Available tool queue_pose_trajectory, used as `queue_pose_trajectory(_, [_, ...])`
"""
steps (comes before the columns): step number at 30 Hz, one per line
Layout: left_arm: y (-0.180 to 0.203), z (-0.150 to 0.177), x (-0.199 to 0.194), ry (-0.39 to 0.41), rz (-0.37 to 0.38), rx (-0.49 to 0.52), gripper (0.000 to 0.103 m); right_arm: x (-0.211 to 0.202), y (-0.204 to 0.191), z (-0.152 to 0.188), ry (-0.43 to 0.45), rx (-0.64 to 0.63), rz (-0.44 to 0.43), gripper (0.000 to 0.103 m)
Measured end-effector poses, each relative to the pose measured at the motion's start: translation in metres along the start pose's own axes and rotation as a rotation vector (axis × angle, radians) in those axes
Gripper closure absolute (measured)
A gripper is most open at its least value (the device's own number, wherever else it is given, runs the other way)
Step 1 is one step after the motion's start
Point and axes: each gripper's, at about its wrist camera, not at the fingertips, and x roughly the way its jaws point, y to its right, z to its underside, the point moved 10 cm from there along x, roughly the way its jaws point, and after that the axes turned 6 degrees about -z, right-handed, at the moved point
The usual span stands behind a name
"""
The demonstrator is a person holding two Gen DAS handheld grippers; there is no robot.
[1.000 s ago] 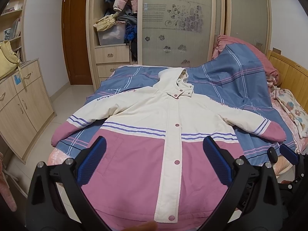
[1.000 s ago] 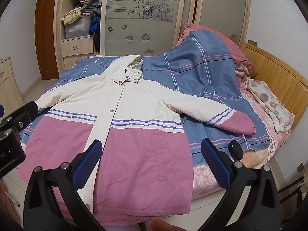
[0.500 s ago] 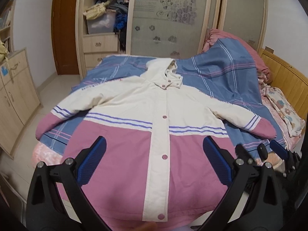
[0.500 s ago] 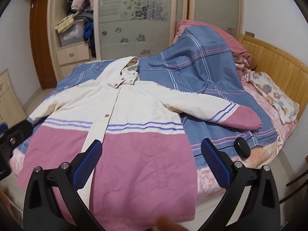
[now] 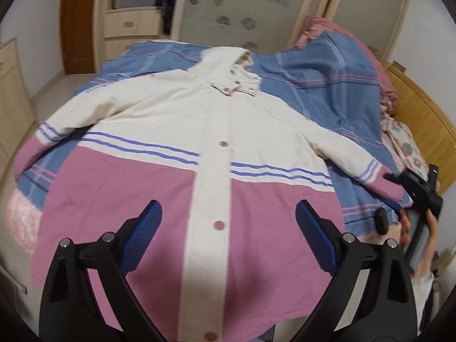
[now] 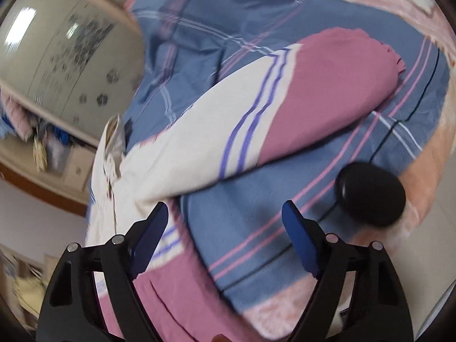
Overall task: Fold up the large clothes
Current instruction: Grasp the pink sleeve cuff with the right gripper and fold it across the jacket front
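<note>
A large hooded jacket [image 5: 176, 131], cream above and pink below with purple stripes, lies spread front-up on the bed, both sleeves out. My left gripper [image 5: 228, 228] hovers open over its pink lower front, nothing between the pads. My right gripper [image 6: 225, 228] is rolled sideways beside the jacket's right sleeve [image 6: 299, 91]. Its jaws are closing, with only the blue cover behind them. In the left wrist view the right gripper [image 5: 399, 182] shows at the pink cuff [image 5: 384, 185], held by a hand [image 5: 427, 239].
A blue plaid bed cover [image 5: 322, 85] lies under the jacket, bunched high at the back right. A wooden headboard [image 5: 427, 125] stands at the right, a wardrobe with drawers [image 5: 131, 25] behind, a cabinet [image 5: 11, 91] at the left. The pink bed sheet [image 6: 433, 148] shows near the bed's edge.
My right gripper swung right and down to the right sleeve, rolling sideways, its jaws narrowing. My left gripper moved forward and lower over the jacket's pink front.
</note>
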Motion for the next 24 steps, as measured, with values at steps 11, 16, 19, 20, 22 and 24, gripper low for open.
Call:
queue_pose_trajectory(11, [0.01, 0.004, 0.033, -0.05, -0.016, 0.05, 0.006, 0.022, 0.046, -0.104, 0.162, 0.209, -0.059, 0.092])
queue_pose_trajectory(16, [-0.006, -0.014, 0.026, 0.043, -0.167, 0.076, 0.006, -0.014, -0.095, -0.092, 0.259, -0.196, -0.183, 0.092])
queue_pose_trajectory(19, [-0.006, -0.018, 0.021, 0.054, -0.152, 0.067, 0.006, -0.004, -0.181, -0.038, 0.123, -0.367, -0.328, 0.092])
queue_pose_trajectory(20, [-0.007, -0.019, 0.02, 0.054, -0.144, 0.062, 0.006, 0.002, -0.201, -0.02, 0.081, -0.41, -0.352, 0.092])
queue_pose_trajectory(22, [-0.008, -0.019, 0.018, 0.055, -0.141, 0.064, 0.006, 0.017, -0.232, 0.02, -0.002, -0.483, -0.393, 0.092])
queue_pose_trajectory(24, [-0.01, -0.02, 0.017, 0.058, -0.148, 0.07, 0.006, 0.038, -0.257, 0.064, -0.114, -0.54, -0.432, 0.092])
